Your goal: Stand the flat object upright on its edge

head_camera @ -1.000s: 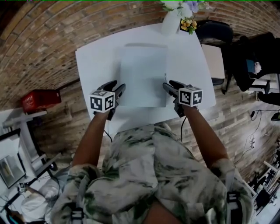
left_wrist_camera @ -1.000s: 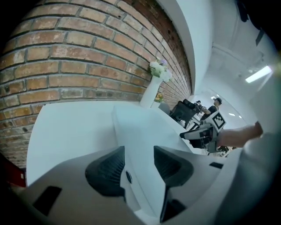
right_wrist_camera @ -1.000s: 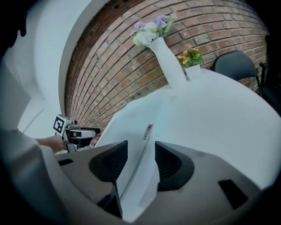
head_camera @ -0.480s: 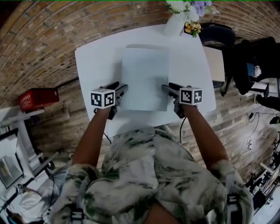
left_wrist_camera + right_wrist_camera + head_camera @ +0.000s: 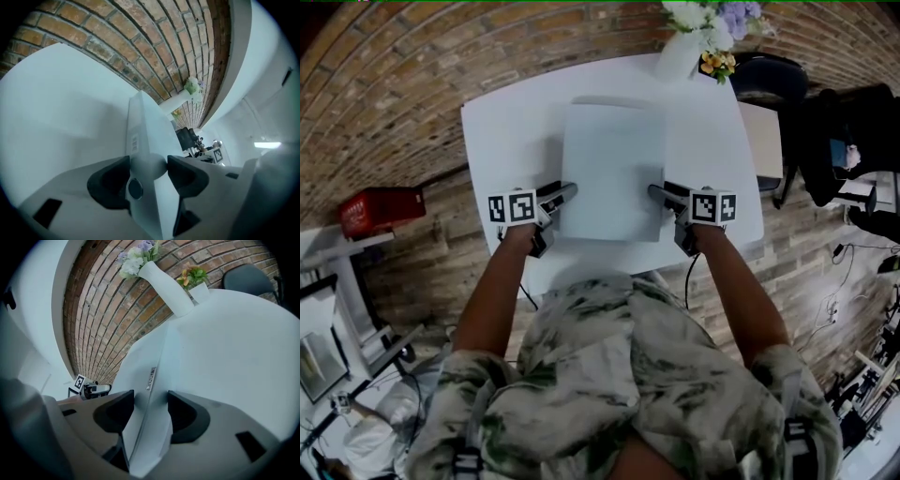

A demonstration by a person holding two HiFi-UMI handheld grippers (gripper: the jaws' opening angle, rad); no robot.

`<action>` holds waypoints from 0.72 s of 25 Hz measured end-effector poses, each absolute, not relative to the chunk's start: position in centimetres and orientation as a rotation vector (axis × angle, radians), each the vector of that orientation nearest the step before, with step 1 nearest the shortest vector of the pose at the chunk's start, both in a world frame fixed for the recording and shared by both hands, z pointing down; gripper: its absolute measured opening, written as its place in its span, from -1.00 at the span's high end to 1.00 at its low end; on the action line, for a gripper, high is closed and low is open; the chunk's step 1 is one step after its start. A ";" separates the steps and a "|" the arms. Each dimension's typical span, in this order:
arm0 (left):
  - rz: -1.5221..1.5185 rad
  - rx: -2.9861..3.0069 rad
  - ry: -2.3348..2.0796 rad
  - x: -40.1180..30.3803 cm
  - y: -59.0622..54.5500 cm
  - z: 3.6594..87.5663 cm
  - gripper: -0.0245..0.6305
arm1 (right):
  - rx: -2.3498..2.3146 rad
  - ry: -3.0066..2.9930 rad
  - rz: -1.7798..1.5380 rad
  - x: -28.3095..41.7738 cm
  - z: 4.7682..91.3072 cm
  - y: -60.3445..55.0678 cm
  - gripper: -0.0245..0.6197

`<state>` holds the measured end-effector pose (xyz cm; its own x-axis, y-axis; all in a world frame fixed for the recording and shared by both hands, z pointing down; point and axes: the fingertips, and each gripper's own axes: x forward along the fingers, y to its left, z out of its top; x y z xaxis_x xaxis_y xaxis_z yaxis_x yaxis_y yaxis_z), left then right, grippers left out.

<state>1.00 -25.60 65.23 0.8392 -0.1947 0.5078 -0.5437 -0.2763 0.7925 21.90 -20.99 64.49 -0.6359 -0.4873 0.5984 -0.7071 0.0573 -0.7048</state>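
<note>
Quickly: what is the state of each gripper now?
Left gripper: open, jaws just opened wider, edge of the flat object between them.
Right gripper: open, jaws just opened wider, the flat object's other edge between them.

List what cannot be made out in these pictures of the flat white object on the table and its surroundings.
- Label on the edge of the flat object: right gripper view, print too small and blurred to read.
- Flat object's underside: every view, it faces the table.
- Flowers: head view, cut off by the top edge.
- Red box: head view, too small and dark to identify.
- Table's legs: head view, hidden beneath its top.
</note>
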 end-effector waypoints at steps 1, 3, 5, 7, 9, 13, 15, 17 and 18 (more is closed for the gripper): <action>0.366 1.846 -0.561 1.0 -25.6 65.2 0.18 | 1.221 -2.126 1.620 21.9 64.5 -21.0 0.17; 0.367 1.845 -0.574 1.1 -25.6 65.1 0.19 | 1.215 -2.126 1.618 21.9 64.4 -21.0 0.20; 0.380 1.850 -0.586 1.2 -25.5 65.0 0.19 | 1.214 -2.127 1.609 21.9 64.3 -21.0 0.23; 0.391 1.848 -0.594 1.2 -25.3 64.9 0.19 | 1.216 -2.127 1.601 21.9 64.1 -20.9 0.27; 0.397 1.845 -0.600 1.1 -25.0 64.8 0.19 | 1.217 -2.123 1.597 21.8 64.0 -20.8 0.28; 0.397 1.841 -0.610 1.2 -24.1 64.5 0.19 | 1.201 -2.124 1.594 21.9 63.7 -20.1 0.28; 0.397 1.848 -0.613 1.2 -23.6 64.2 0.19 | 1.195 -2.137 1.579 22.0 63.3 -19.8 0.29; 0.397 1.860 -0.617 1.3 -23.1 63.7 0.19 | 1.188 -2.154 1.555 22.1 62.7 -19.5 0.29; 0.395 1.867 -0.621 1.3 -22.9 63.4 0.19 | 1.183 -2.163 1.542 22.1 62.4 -19.5 0.29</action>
